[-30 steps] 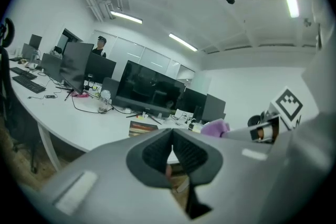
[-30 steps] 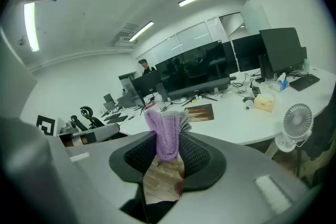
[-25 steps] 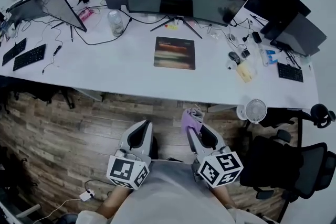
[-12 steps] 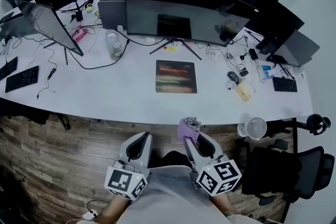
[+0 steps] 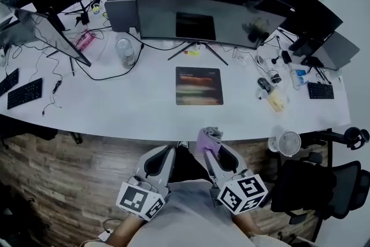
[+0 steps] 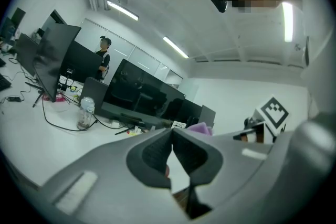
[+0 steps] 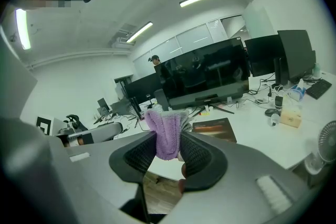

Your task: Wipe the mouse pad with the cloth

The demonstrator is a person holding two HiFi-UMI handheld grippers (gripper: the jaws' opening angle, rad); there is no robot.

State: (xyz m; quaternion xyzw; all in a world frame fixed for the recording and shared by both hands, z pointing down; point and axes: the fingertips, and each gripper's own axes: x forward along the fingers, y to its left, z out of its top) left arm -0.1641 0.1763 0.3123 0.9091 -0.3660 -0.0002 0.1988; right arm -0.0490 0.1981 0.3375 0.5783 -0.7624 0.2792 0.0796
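A dark mouse pad (image 5: 199, 85) with a striped print lies flat on the white desk (image 5: 144, 107), in front of the wide monitor; it also shows past my right jaws as the mouse pad (image 7: 212, 129). My right gripper (image 5: 209, 144) hangs below the desk's front edge, shut on a purple cloth (image 5: 208, 139) that sticks up from between the jaws, the same cloth (image 7: 166, 135) filling its own view. My left gripper (image 5: 165, 154) hangs beside it, shut with nothing in it (image 6: 171, 134).
A curved monitor (image 5: 211, 6) stands behind the pad. A clear jar (image 5: 125, 52) and cables lie to the left, a mouse (image 5: 263, 84), a yellow box (image 5: 276, 100) and small items to the right. A small fan (image 5: 288, 142) and black chair (image 5: 312, 188) stand at right.
The view has drawn nearer to the desk, so the pad sits closer to both grippers. The cloth stays clamped in the right gripper; the left stays shut.
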